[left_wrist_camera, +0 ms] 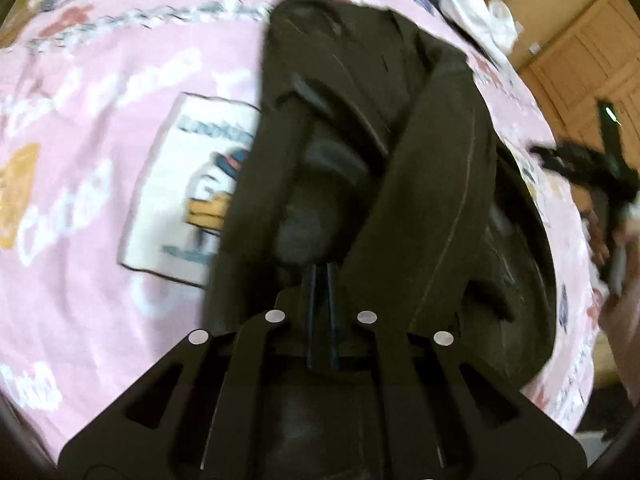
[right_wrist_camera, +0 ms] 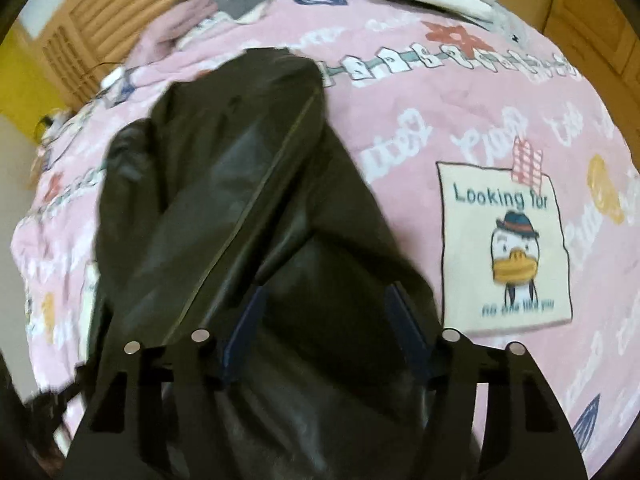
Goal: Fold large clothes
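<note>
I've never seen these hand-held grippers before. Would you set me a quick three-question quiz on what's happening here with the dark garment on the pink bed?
1. True or false: the left gripper is shut on the dark garment.
2. Multiple choice: the right gripper is (a) clamped flat together, (b) open with the garment under its fingers, (c) out of view.
3. Short answer: what animal is on the printed patch of the pink bedspread?

Key:
1. True; its fingers are together with a fold of fabric pinched at the tips.
2. b; the blue-padded fingers stand apart above the garment.
3. A duck in a hat, under the words "Looking for".
</note>
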A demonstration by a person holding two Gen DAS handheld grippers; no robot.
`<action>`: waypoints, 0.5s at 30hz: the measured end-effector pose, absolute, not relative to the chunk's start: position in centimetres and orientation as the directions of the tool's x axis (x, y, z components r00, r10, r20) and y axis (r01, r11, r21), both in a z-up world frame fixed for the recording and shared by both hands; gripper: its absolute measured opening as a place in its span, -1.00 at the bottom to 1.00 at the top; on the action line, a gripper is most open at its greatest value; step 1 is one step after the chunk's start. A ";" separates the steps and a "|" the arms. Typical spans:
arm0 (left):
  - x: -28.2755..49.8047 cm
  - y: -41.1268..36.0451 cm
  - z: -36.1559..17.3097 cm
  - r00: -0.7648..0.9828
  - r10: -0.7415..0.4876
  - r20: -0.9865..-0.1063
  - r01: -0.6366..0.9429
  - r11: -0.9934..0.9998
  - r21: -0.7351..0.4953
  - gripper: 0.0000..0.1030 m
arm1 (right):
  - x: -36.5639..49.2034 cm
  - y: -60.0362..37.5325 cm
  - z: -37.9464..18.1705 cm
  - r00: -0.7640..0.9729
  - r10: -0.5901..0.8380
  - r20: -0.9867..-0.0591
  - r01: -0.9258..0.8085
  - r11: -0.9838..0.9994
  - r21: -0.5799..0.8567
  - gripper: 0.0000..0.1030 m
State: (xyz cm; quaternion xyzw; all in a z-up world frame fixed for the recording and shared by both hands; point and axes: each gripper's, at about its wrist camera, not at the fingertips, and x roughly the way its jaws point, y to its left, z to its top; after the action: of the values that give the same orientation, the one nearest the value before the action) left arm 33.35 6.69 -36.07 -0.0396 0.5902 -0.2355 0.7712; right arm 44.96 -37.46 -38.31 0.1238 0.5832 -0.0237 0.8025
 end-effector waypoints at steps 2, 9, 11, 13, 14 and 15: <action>33.3 5.3 -35.3 0.196 -0.430 -0.881 0.348 0.871 -0.347 -0.91 | 47.0 -38.5 -38.2 0.357 0.141 -0.924 0.219 0.948 0.229 0.13; 34.6 -2.5 -35.6 0.133 -0.460 -0.878 0.409 0.832 -0.374 -0.90 | 60.4 -36.5 -36.4 0.346 0.101 -0.933 0.144 0.977 0.159 0.33; 35.1 -3.2 -38.1 0.071 -0.459 -0.885 0.353 0.842 -0.408 -0.90 | 65.2 -34.1 -39.2 0.189 0.072 -0.979 0.059 0.995 0.084 0.03; 34.8 -3.1 -39.9 0.044 -0.453 -0.890 0.309 0.854 -0.419 -0.90 | 67.7 -32.2 -42.6 0.038 0.055 -0.998 -0.009 0.998 0.055 -0.19; 34.6 -2.7 -40.8 0.034 -0.462 -0.886 0.279 0.856 -0.436 -0.91 | 68.7 -31.5 -44.3 -0.015 0.027 -1.000 -0.030 0.999 0.027 -0.19; 34.3 -2.2 -41.4 0.029 -0.467 -0.884 0.250 0.860 -0.446 -0.88 | 69.8 -30.9 -46.0 -0.055 0.007 -0.998 -0.042 0.999 0.009 -0.19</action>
State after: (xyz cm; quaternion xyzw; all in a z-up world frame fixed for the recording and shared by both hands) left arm 34.31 -2.24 -41.40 -0.0834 0.6499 -0.2514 0.7124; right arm 69.78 -30.86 -46.03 -0.0121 0.7260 0.0178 0.6873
